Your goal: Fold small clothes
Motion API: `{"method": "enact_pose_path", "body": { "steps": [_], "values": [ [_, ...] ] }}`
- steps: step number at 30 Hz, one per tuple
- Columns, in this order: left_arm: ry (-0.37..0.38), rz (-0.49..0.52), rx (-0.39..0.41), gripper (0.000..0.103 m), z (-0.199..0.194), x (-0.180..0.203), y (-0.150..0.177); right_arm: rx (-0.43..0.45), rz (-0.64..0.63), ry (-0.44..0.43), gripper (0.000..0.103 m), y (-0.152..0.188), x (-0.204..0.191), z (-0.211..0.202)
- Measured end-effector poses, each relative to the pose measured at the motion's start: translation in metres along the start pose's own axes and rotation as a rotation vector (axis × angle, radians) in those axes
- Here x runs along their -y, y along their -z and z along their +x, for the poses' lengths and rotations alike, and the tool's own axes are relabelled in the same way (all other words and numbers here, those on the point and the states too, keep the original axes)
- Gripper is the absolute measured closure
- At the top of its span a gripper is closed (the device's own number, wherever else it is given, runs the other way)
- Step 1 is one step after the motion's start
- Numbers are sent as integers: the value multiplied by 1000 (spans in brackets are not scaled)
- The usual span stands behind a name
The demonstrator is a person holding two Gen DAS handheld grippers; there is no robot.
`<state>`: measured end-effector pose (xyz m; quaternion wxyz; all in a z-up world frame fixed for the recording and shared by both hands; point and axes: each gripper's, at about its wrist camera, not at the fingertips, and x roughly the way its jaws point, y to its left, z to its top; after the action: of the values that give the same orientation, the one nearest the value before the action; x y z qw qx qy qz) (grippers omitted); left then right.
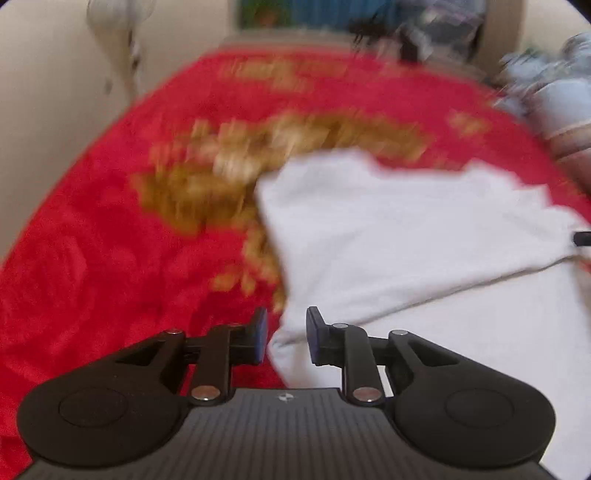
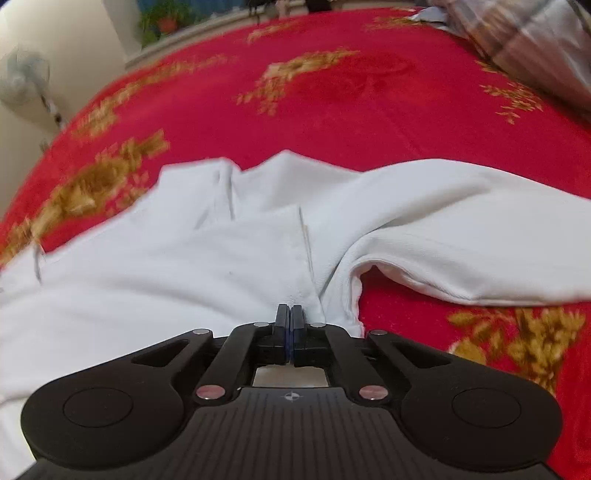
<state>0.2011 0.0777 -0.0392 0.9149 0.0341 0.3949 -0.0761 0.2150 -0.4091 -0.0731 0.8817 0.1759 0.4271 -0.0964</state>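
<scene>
A white garment (image 1: 406, 236) lies on a red blanket with gold flowers (image 1: 110, 240). In the left wrist view my left gripper (image 1: 286, 334) is open, its jaws apart over the garment's left edge, holding nothing. In the right wrist view the same white garment (image 2: 184, 266) spreads across the blanket (image 2: 351, 92), with a sleeve (image 2: 461, 229) lying out to the right. My right gripper (image 2: 290, 325) is shut, its jaws pressed together at the garment's near edge by the armpit seam, pinching the fabric. The left wrist view is motion-blurred.
A cream wall (image 1: 55, 74) and a standing fan (image 2: 22, 77) are to the left. Piled striped and grey bedding (image 2: 535, 48) lies at the blanket's far right; it also shows in the left wrist view (image 1: 554, 96). A potted plant (image 2: 162, 18) stands beyond the bed.
</scene>
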Motion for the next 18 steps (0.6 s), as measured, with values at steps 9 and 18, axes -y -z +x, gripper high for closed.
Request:
{"method": "enact_pose_path", "body": {
  "steps": [9, 18],
  "values": [
    [23, 41, 255, 41, -129, -10, 33, 272, 58, -83, 71, -18, 45, -128],
    [-73, -52, 164, 41, -100, -9, 46, 178, 128, -2, 70, 28, 126, -126]
  ]
}}
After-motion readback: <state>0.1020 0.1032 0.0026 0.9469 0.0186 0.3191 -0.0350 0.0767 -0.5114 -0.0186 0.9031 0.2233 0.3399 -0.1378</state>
